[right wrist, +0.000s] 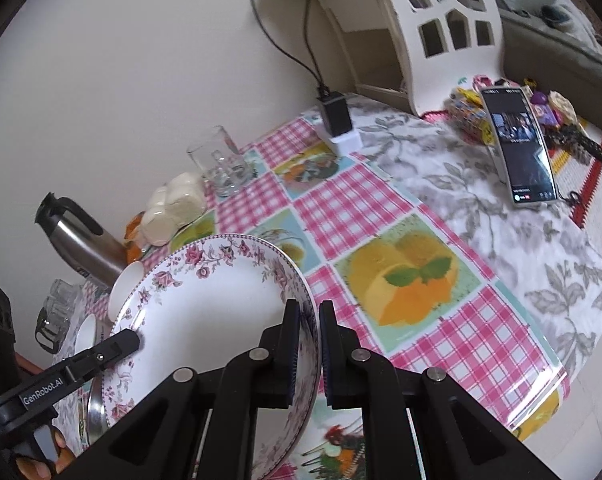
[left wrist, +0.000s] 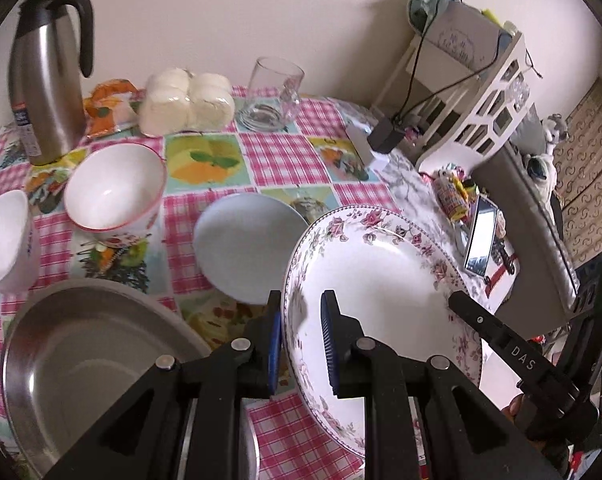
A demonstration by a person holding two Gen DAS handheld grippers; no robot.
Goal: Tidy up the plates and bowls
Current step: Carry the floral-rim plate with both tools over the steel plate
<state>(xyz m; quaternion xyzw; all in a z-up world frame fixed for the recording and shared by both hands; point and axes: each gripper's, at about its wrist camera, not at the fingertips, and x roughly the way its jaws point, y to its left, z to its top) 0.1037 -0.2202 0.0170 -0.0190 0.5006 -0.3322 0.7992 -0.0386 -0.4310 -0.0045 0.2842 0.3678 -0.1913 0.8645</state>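
Here, both grippers clamp one floral plate [left wrist: 381, 264], lifted and tilted above the checked tablecloth [left wrist: 277, 148]: the left gripper [left wrist: 301, 344] pinches its near-left rim, the right gripper [right wrist: 309, 350] its opposite rim (each pair of jaws closed narrow on the edge). On the table lie one grey-blue plate [left wrist: 245, 248] just beside the floral one, one steel dish [left wrist: 85, 344] at the left, and two white bowls [left wrist: 113, 188] (one red-rimmed). Behind stand one steel flask [left wrist: 47, 84] and one glass mug [left wrist: 273, 96]. One phone [right wrist: 519, 144] lies at the right.
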